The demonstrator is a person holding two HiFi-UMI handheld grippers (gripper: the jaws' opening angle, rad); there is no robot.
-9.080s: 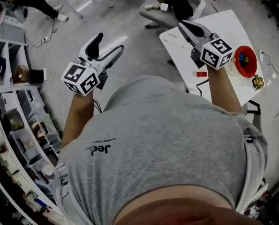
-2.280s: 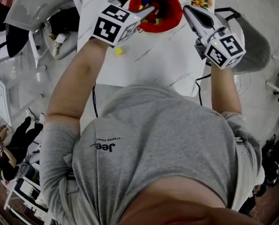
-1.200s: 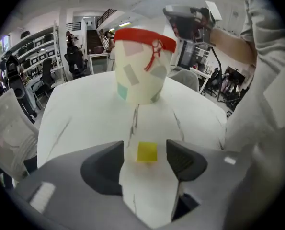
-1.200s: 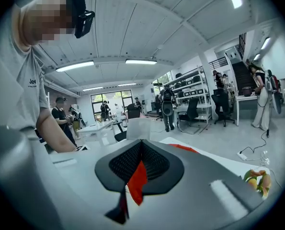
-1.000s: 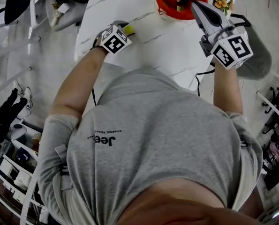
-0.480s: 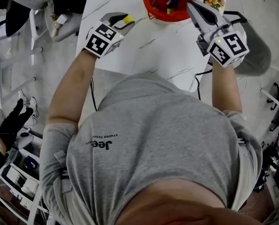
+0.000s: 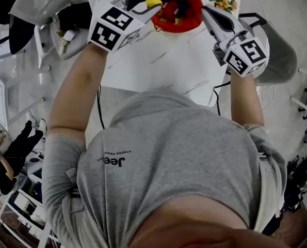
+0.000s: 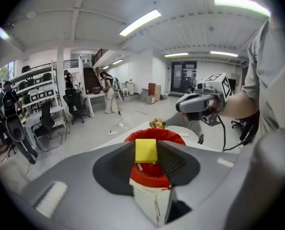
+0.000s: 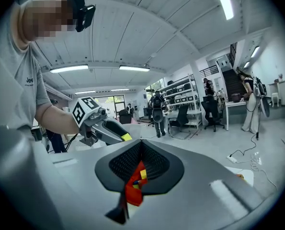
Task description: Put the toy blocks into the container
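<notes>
Over the far edge of the bench (image 7: 163, 61), in the head view, the left claw (image 7: 148, 3) hangs just at the left rim of the red container (image 7: 192, 15), with a yellow block (image 7: 154, 1) at its tip. The step in hand seems to be the drop. To do it well, the block should likely go further in, past the rim and over the middle of the container, before the claw spreads. A release from here might clip the rim and send the block back onto the bench. A low, slow release would also suit, since other blocks already lie inside and it could bounce off them. The right claw (image 7: 207, 12) points at the container's right rim and looks best kept clear of the drop.

In the left gripper view, the left claw (image 8: 147, 158) has just closed in and stands part open, pinching the block (image 8: 145, 150) squarely between its pads. The container (image 8: 173, 137) lies right behind and below it, and the right claw (image 8: 188, 104) hovers beyond.

In the right gripper view, the right claw (image 9: 141, 150) is pressed together and holds nothing. Only a narrow slit shows the container (image 9: 132, 191) and a few blocks in it. The left claw (image 9: 117, 134) with its block (image 9: 126, 137) shows above and to the left.
</notes>
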